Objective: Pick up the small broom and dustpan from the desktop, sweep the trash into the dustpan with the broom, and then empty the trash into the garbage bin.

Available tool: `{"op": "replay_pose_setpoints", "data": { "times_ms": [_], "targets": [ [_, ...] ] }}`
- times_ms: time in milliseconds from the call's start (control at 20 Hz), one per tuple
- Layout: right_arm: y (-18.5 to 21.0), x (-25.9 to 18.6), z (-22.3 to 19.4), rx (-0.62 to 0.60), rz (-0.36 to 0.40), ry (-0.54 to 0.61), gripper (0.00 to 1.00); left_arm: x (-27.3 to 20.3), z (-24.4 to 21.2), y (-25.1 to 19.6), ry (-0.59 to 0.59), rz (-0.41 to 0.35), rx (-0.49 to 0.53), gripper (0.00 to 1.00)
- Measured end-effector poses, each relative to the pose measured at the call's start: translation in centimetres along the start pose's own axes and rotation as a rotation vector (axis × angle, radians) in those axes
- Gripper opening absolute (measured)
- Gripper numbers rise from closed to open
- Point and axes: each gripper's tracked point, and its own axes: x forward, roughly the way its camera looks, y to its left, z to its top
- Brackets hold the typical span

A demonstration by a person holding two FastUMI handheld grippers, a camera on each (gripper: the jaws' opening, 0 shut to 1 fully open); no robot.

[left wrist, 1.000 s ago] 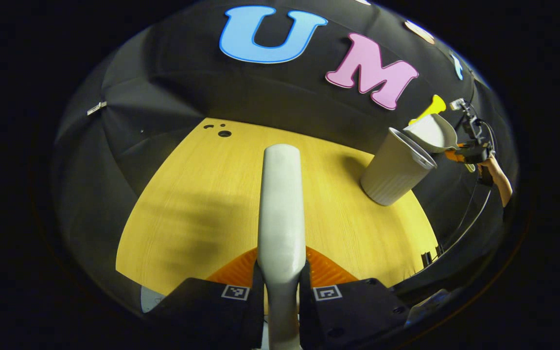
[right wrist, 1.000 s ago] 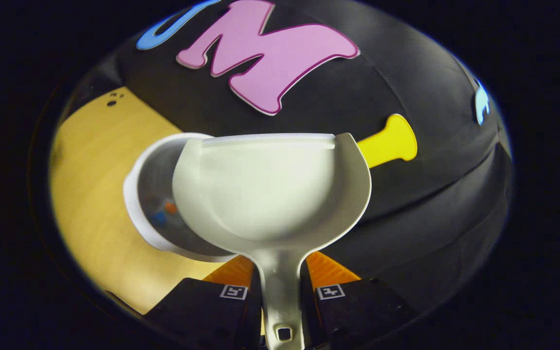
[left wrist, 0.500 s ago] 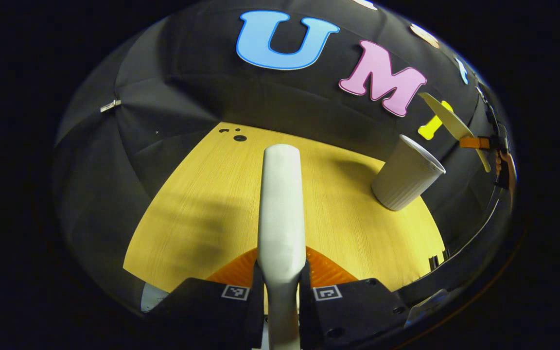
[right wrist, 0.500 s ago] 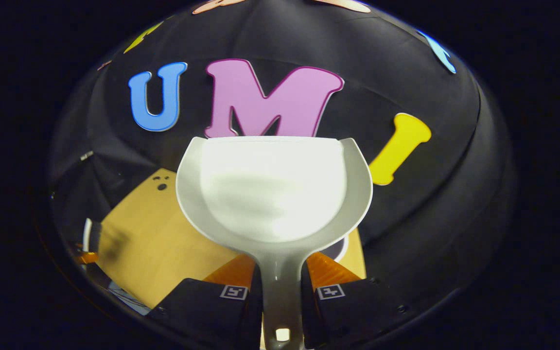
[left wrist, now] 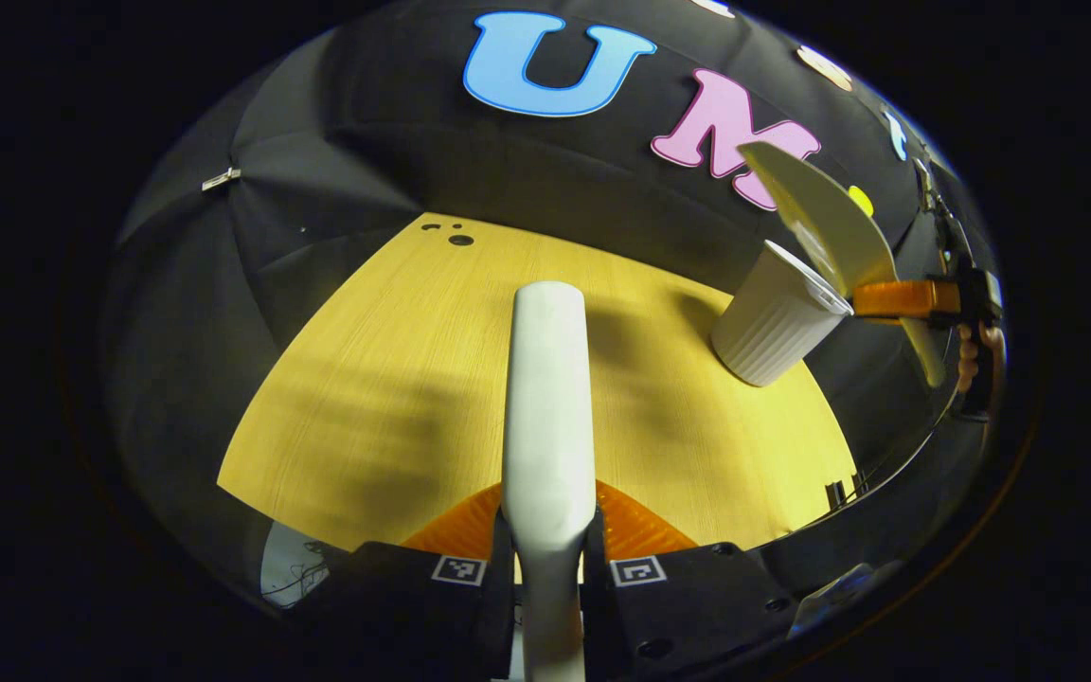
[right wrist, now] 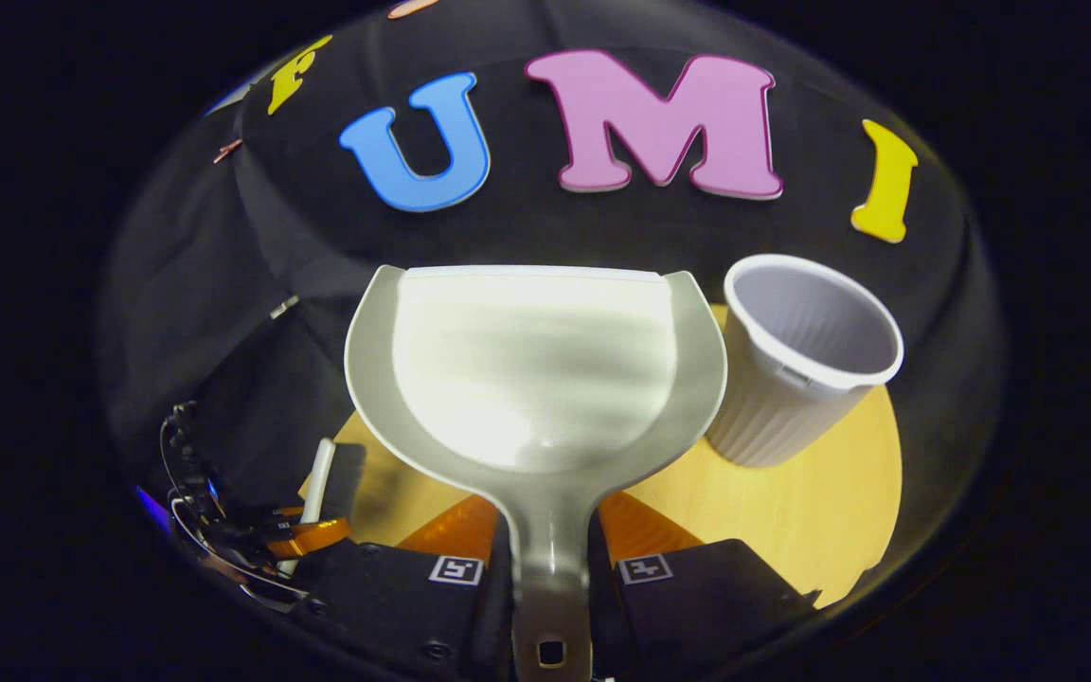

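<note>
Right gripper view: dustpan (right wrist: 534, 379) now clear of bin (right wrist: 796, 365), level.

Ahead of left gripper (left wrist: 546, 568): bare yellow desktop (left wrist: 394, 379) to left and far ahead, open for passage up to the black cloth wall (left wrist: 337, 189). Broom (left wrist: 545, 398), clamped between both fingers, blocks the centre line ahead. Ahead-right: white ribbed bin (left wrist: 773, 322) standing on the desktop near its far right edge; dustpan (left wrist: 820, 227) held in the air beside and above its rim, right gripper (left wrist: 905, 299) just behind it.

Ahead of right gripper (right wrist: 550, 578): dustpan (right wrist: 536, 369) pinched by its handle, blocking the middle. Bin (right wrist: 796, 365) just right of the pan, mouth open and unobstructed from above. Lower left: left gripper (right wrist: 304, 535) with broom (right wrist: 316, 478).
</note>
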Motion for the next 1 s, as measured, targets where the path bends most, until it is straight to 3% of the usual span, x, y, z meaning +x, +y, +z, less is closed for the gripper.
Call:
{"op": "replay_pose_setpoints", "data": {
  "times_ms": [100,150,400,450,550,600,650,800,900,1000],
  "targets": [
    [1.2,1.6,-4.0,0.007,0.001,0.076,0.33,0.6,-1.0,0.3,0.018,0.004,-0.016,0.33],
    [1.0,1.9,-5.6,0.009,-0.008,0.105,0.37,0.9,-1.5,0.5,0.03,0.007,-0.019,0.33],
    [-0.8,2.8,-12.9,0.048,-0.09,0.25,0.37,3.8,-2.3,1.2,0.085,0.022,0.027,0.33],
    [-1.4,2.4,-13.9,0.057,-0.107,0.268,0.41,4.4,-2.6,1.4,0.098,0.029,0.037,0.34],
    [-2.5,1.9,-15.4,0.07,-0.138,0.301,0.37,6.1,-2.6,2.0,0.128,0.053,0.065,0.33],
    [-2.9,2.0,-15.9,0.074,-0.147,0.313,0.41,6.7,-2.6,2.3,0.138,0.069,0.081,0.34],
    [-3.1,2.0,-16.4,0.08,-0.157,0.326,0.33,7.6,-2.5,2.7,0.151,0.09,0.1,0.33],
    [-3.3,2.4,-17.0,0.099,-0.167,0.36,0.41,9.9,-2.3,3.6,0.194,0.156,0.152,0.33],
    [-3.4,2.3,-17.1,0.086,-0.182,0.372,0.37,11.4,-2.4,4.3,0.222,0.221,0.206,0.33],
    [-3.5,2.3,-17.1,0.061,-0.205,0.367,0.42,12.6,-3.3,4.1,0.26,0.247,0.246,0.33]
  ]
}}
